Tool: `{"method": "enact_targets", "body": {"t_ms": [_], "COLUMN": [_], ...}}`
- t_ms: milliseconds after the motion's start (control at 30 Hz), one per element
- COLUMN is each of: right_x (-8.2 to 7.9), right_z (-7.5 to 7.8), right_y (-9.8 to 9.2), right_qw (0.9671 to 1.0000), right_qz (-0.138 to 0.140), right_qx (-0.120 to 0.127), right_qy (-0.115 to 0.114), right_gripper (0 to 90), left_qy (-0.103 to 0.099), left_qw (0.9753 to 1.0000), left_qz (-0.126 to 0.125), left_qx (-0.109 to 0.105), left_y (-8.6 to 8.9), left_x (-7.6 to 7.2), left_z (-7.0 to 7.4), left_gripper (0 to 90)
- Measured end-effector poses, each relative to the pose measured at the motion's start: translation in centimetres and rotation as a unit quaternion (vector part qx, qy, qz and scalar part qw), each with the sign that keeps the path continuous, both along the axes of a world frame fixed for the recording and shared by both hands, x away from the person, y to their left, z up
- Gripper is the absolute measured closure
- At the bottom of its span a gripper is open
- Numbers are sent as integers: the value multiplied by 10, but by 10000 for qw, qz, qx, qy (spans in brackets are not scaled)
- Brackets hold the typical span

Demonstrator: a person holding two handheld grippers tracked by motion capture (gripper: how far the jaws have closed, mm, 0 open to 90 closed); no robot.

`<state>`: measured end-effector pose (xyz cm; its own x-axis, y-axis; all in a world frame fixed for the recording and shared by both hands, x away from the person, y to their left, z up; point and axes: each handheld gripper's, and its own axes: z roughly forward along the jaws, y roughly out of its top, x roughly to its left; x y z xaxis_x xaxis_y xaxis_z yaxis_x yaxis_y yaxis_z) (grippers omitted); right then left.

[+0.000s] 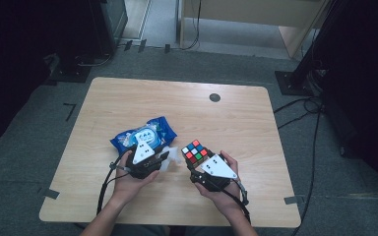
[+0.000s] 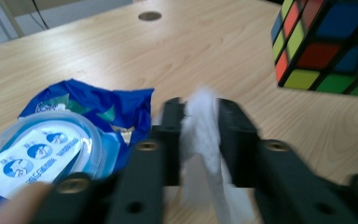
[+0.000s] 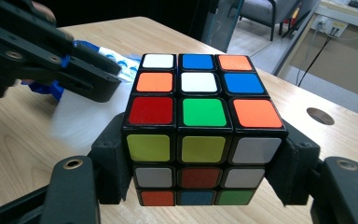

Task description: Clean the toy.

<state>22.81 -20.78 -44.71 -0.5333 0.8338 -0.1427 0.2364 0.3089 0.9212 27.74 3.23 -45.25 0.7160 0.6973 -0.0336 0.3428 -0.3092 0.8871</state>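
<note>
— High view: what do you have on the table (image 1: 128, 93), biggest first?

— The blue wipes pack (image 1: 145, 133) lies left of the cube (image 1: 195, 151), your two grippers just this side of them.

— What is each one holding?

— Your right gripper (image 3: 200, 161) is clamped on the cube's two sides, holding it upright. Your left gripper (image 2: 200, 135), just left of the cube, pinches a white wipe (image 2: 205, 140) between its jaws, beside the pack's flap.
</note>
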Motion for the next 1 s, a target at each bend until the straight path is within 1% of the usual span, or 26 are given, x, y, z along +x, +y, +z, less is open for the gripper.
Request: {"method": "enact_targets", "body": {"t_ms": [33,67,100,167,200,267,333,367,433,500,533,567,633,667,767,867,1000], "right_x": [0,0,0,0,0,-1,-2,-3,-4,-6,-6,-7,-7,-7,-8,-9,-9], "right_z": [0,-1,-1,-2,-2,-4,-6,-8,-10,-12,-13,-14,-15,-16,-17,-18,-19], "right_y": [0,1,1,3,4,7,12,15,21,26,28,31,34,35,38,39,41], "right_qw": [10000,10000,10000,10000,10000,9999,9998,9996,9993,9990,9987,9986,9984,9983,9979,9976,9973], "right_qz": [-5,-13,6,28,52,88,133,191,260,304,336,345,378,381,369,345,330], "right_qx": [-6,-10,-16,-53,-54,-69,-116,-186,-277,-324,-382,-387,-410,-423,-513,-576,-617], "right_qy": [7,-1,-12,-15,-18,-8,4,-26,-57,-55,-84,-71,-88,-89,-122,-167,-218], "right_gripper": [345,345,345,345,345,345,345,345,345,345,345,345,345,345,345,345,345], "left_qy": [32,93,186,365,454,620,709,748,766,764,757,745,793,834,939,1036,1141], "left_qw": [9999,9993,9983,9955,9941,9919,9899,9889,9884,9891,9901,9912,9924,9921,9924,9918,9907], "left_qz": [-38,-102,-169,-294,-348,-428,-527,-581,-684,-754,-758,-768,-747,-755,-707,-670,-685], "left_qx": [-161,-351,-534,-821,-918,-1022,-1108,-1142,-1121,-1008,-908,-780,-580,-553,-379,-335,-278], "left_y": [0,0,1,2,2,1,-1,-3,-7,-12,-15,-17,-22,-24,-28,-30,-32], "left_x": [-1,-1,-2,-1,-1,-1,-3,-4,-7,-10,-11,-12,-13,-13,-11,-10,-7], "left_z": [3,7,10,15,16,19,21,23,27,29,29,28,26,25,21,19,17], "left_gripper": [547,515,485,447,432,393,373,364,348,338,336,334,333,326,318,306,292]}}
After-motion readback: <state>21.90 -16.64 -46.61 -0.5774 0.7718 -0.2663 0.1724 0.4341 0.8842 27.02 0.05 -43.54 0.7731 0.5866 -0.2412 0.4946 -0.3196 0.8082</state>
